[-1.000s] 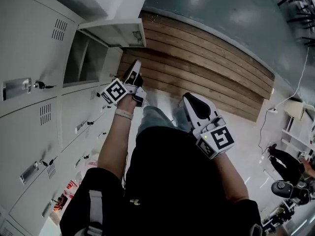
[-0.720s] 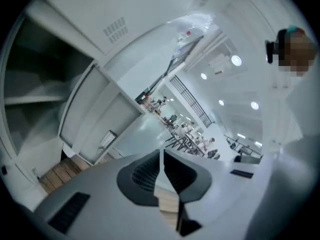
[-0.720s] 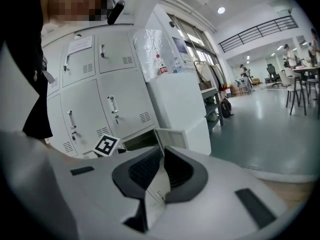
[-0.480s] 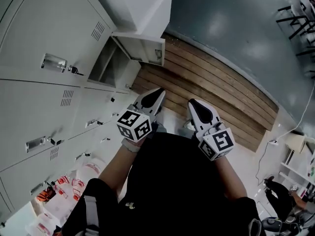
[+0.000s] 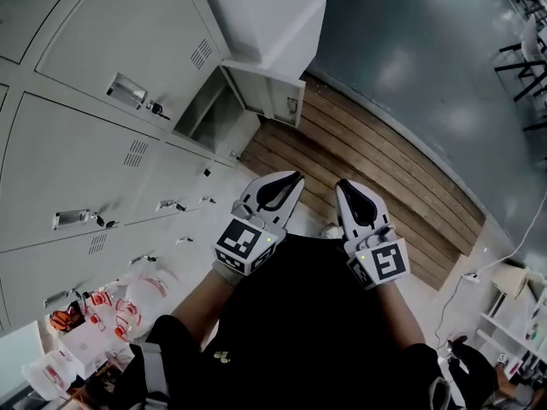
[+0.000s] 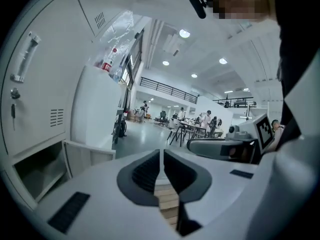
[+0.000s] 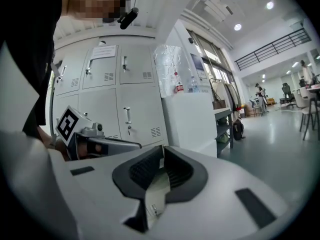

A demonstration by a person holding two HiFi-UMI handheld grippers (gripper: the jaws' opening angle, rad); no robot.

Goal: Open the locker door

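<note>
The grey locker bank [image 5: 94, 169] fills the left of the head view. One locker door [image 5: 272, 95] stands swung out, and its dark compartment [image 5: 205, 118] is exposed. My left gripper [image 5: 295, 178] is shut and empty, held close to my body and well short of that door. My right gripper [image 5: 342, 184] sits just beside it, also shut and empty. In the left gripper view the shut left gripper [image 6: 161, 156] points past the open compartment [image 6: 37, 166] and its door [image 6: 90, 156]. In the right gripper view the right gripper [image 7: 162, 154] faces closed lockers [image 7: 125, 89].
A tall white cabinet [image 5: 273, 15] adjoins the open locker. A strip of wooden planks [image 5: 376, 178] runs across the grey floor ahead. Plastic bags with red-printed goods [image 5: 111, 310] lie at the locker base, lower left. Chairs [image 5: 526, 49] stand far right; tables and people [image 6: 200, 121] fill the hall beyond.
My left gripper has drawn back from beside the open locker toward my body and now lies next to the right one. The head view has swung, showing more lockers.
</note>
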